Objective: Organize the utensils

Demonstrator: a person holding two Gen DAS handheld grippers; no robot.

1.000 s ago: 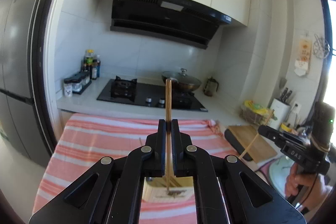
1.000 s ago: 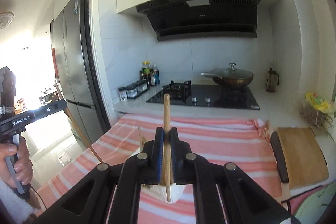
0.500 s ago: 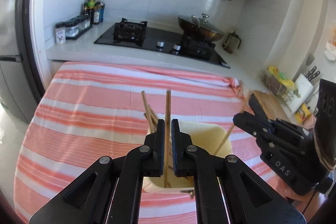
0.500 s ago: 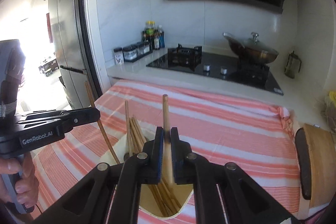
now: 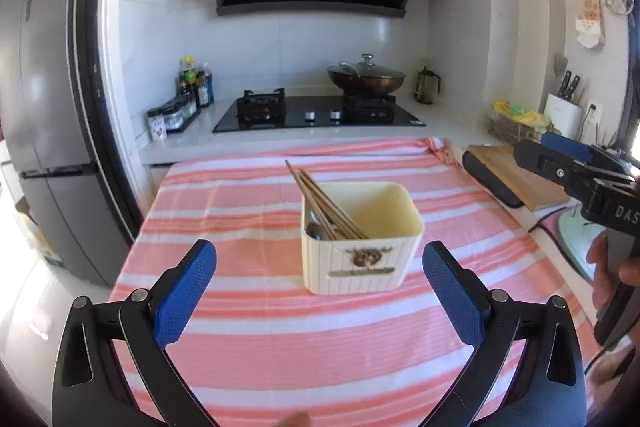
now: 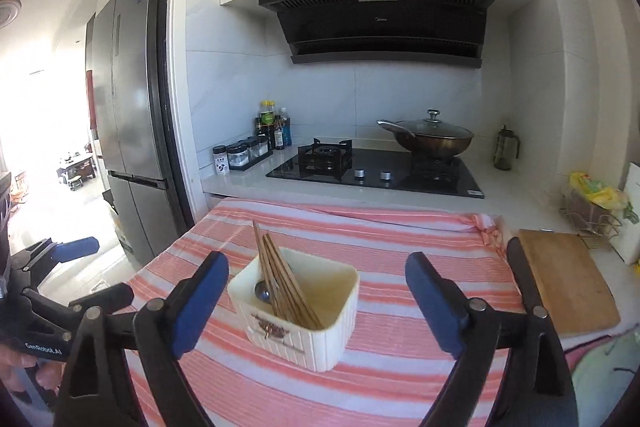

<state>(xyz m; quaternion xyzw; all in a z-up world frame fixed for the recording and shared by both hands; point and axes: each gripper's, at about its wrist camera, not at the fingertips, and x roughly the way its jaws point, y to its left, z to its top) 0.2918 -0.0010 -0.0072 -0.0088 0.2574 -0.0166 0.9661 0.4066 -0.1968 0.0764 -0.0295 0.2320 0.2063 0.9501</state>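
Note:
A cream utensil box (image 5: 362, 259) stands on the pink striped cloth (image 5: 248, 211); it also shows in the right wrist view (image 6: 304, 323). Several wooden chopsticks (image 5: 320, 205) lean in its left side, with a metal spoon (image 6: 262, 291) beside them. My left gripper (image 5: 320, 291) is open and empty, a little in front of the box. My right gripper (image 6: 316, 301) is open and empty, in front of the box. The right gripper also shows at the right edge of the left wrist view (image 5: 568, 171), and the left gripper at the left edge of the right wrist view (image 6: 60, 259).
A wooden cutting board (image 6: 564, 279) lies right of the cloth. Behind are a gas hob (image 5: 320, 111), a lidded wok (image 5: 366, 77), condiment bottles (image 5: 194, 83), a knife block (image 5: 562, 113) and a wire basket (image 6: 592, 215). A fridge (image 5: 44, 131) stands at the left.
Both grippers have opened and let go of their chopsticks, which now rest in the box. Both grippers have pulled back from the box.

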